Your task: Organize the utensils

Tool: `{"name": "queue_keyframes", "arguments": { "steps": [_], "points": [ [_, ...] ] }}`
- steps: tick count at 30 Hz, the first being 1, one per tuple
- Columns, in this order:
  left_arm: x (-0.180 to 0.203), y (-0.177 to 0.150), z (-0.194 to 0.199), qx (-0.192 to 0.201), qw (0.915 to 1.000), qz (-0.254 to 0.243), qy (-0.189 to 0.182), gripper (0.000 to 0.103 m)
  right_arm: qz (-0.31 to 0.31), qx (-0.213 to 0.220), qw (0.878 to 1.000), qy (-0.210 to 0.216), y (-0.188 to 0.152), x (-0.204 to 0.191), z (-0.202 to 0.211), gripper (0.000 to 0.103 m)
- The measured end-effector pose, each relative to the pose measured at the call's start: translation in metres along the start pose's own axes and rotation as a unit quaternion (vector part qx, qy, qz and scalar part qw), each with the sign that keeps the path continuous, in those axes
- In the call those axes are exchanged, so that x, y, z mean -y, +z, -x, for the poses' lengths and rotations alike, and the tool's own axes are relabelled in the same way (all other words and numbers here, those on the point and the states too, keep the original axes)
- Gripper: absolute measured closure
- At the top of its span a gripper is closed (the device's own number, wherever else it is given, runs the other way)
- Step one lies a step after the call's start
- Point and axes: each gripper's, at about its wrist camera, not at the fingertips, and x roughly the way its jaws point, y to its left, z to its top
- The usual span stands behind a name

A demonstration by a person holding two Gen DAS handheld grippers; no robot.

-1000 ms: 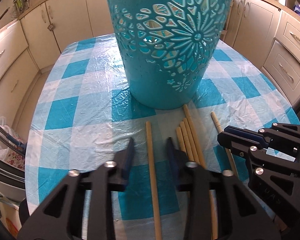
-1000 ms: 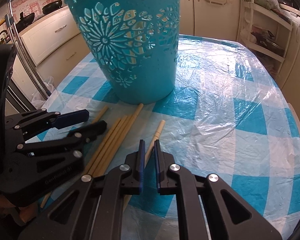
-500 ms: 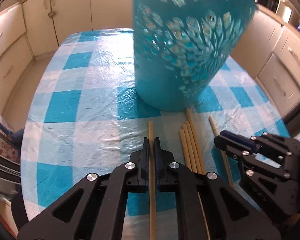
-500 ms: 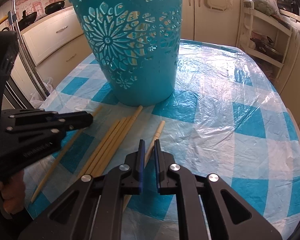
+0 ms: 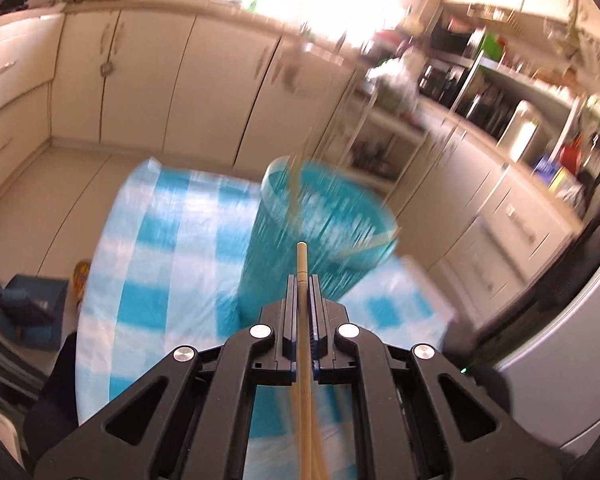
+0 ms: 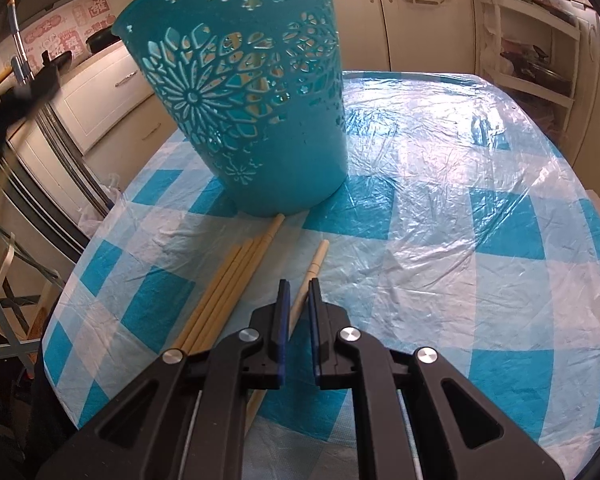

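My left gripper [image 5: 302,280] is shut on a wooden chopstick [image 5: 302,264] and holds it raised above the table, pointing toward the open top of the teal cut-out basket [image 5: 320,220]; this view is motion-blurred. Sticks lean inside the basket. In the right wrist view the basket [image 6: 252,112] stands on the checked tablecloth. Several chopsticks [image 6: 228,284] lie bundled in front of it, and a single chopstick [image 6: 314,268] lies apart. My right gripper [image 6: 298,284] hovers low over that single chopstick, jaws nearly closed with a narrow gap, holding nothing.
The blue-and-white checked table [image 6: 480,220] is covered in clear plastic. Kitchen cabinets [image 5: 148,80] surround it, with shelves [image 6: 532,52] to the right. The left gripper's body shows blurred at the upper left of the right wrist view [image 6: 24,92].
My left gripper, shut on the chopstick, has lifted it off the table and swung up above the basket. My right gripper has stayed put over the single chopstick.
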Motion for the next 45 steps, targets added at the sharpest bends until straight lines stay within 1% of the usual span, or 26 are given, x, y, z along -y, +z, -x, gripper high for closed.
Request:
{"name": "queue_keyframes", "arguments": {
  "steps": [3,5,9,13,16,20,26,31,36,41,42,43,44,45],
  "points": [
    [0.013,0.028,0.012,0.045,0.9989,-0.002,-0.014,0.098,-0.001,0.000,1.000,0.002,0.002,0.004,0.000,0.093],
    [0.022,0.047,0.012,0.069,0.9975,-0.007,-0.015,0.098,-0.004,0.000,1.000,0.006,0.001,0.005,0.000,0.093],
    [0.038,0.081,-0.002,0.110,0.9938,-0.014,-0.008,0.098,-0.012,0.000,1.000,0.014,0.001,0.008,0.000,0.093],
    [0.046,0.107,-0.021,0.142,0.9898,-0.010,0.008,0.098,-0.019,0.001,1.000,0.022,-0.001,0.007,0.001,0.093],
    [0.047,0.120,-0.033,0.164,0.9860,-0.014,0.026,0.098,-0.021,0.001,0.999,0.025,-0.002,0.008,0.001,0.093],
    [0.044,0.132,-0.051,0.181,0.9822,-0.011,0.049,0.098,-0.022,0.001,0.999,0.025,-0.002,0.007,0.001,0.093],
    [0.032,0.132,-0.070,0.183,0.9810,0.000,0.063,0.098,-0.022,0.001,0.999,0.027,-0.002,0.009,0.002,0.093],
    [0.029,0.119,-0.079,0.167,0.9835,-0.009,0.068,0.098,-0.023,0.001,0.999,0.027,-0.002,0.009,0.002,0.093],
    [0.030,0.103,-0.086,0.138,0.9873,-0.028,0.073,0.098,-0.023,0.002,0.999,0.027,-0.002,0.009,0.002,0.093],
    [0.034,0.086,-0.089,0.097,0.9906,-0.059,0.077,0.097,-0.025,0.002,0.999,0.029,-0.003,0.010,0.002,0.093],
    [0.034,0.082,-0.088,0.091,0.9907,-0.063,0.079,0.094,-0.025,0.002,0.999,0.029,-0.003,0.010,0.002,0.093],
    [0.032,0.078,-0.085,0.086,0.9907,-0.065,0.083,0.086,-0.025,0.002,0.999,0.030,-0.003,0.010,0.002,0.093],
    [0.030,0.074,-0.080,0.085,0.9905,-0.064,0.088,0.080,-0.026,0.002,0.999,0.030,-0.003,0.010,0.002,0.093],
    [0.026,0.071,-0.075,0.086,0.9898,-0.062,0.095,0.067,-0.027,0.002,0.999,0.031,-0.003,0.009,0.002,0.093]
  ]
}}
